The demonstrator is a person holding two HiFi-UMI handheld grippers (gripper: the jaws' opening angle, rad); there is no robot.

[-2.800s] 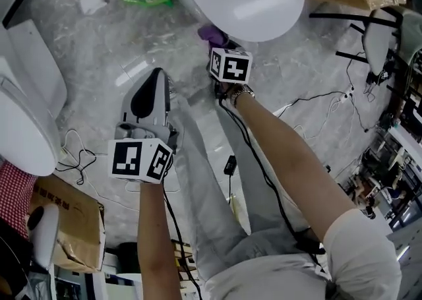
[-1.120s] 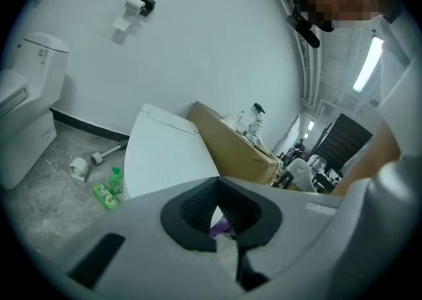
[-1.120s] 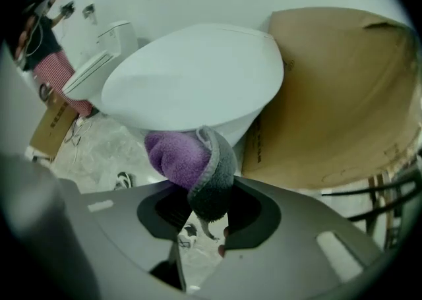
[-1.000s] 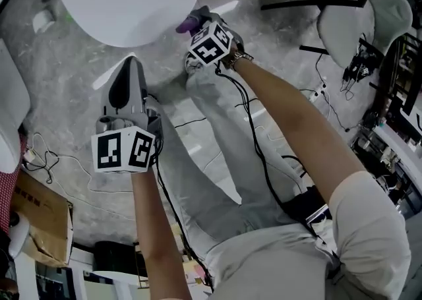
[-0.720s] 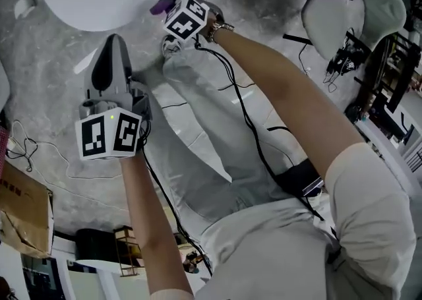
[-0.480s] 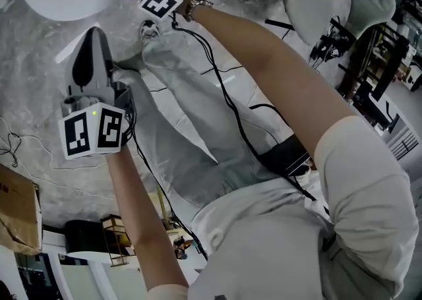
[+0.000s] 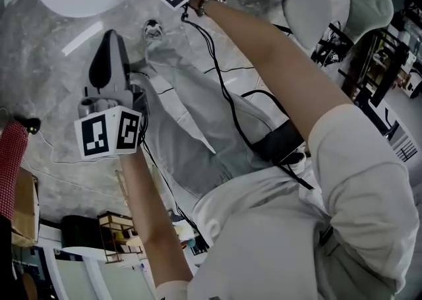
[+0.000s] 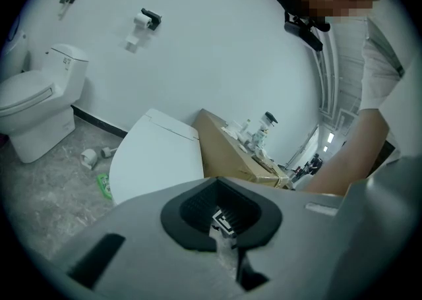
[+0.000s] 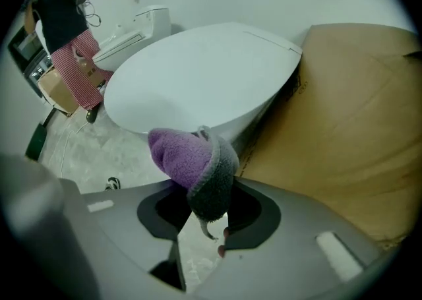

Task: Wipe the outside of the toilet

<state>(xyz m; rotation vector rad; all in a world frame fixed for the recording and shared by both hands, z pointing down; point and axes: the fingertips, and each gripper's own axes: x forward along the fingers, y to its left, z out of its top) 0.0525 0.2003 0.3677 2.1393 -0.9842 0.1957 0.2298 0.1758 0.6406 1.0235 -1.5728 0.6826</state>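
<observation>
- Cloth point(image 9: 191, 160), purple fleece with a grey edge, is clamped in the right gripper point(image 9: 201, 226), and its loose end bulges out past the jaws.
- The toilet point(image 9: 198, 74) stands just ahead of that bulge with its white lid down. A cardboard box point(image 9: 349, 114) sits close beside it. I cannot tell whether the fleece touches the porcelain.
- The left gripper point(image 8: 224, 242) has its jaws pressed together on nothing and hangs lower, apart from the bowl.
- The step in hand looks like wiping the side under the lid rim. To do it well, lay the soft bulge flat on the surface rather than the hard jaw tips. Follow the curve in long overlapping strokes. Angle in carefully where the box crowds the bowl.
- Only the right gripper view shows the grip on the cloth and the shaded side below the rim. The head view gives just a sliver of purple at its top edge, yet it shows both arms together.
- Only the left gripper view shows a second toilet point(image 8: 39, 101) by the wall and a green packet point(image 8: 103, 185) on the floor.
</observation>
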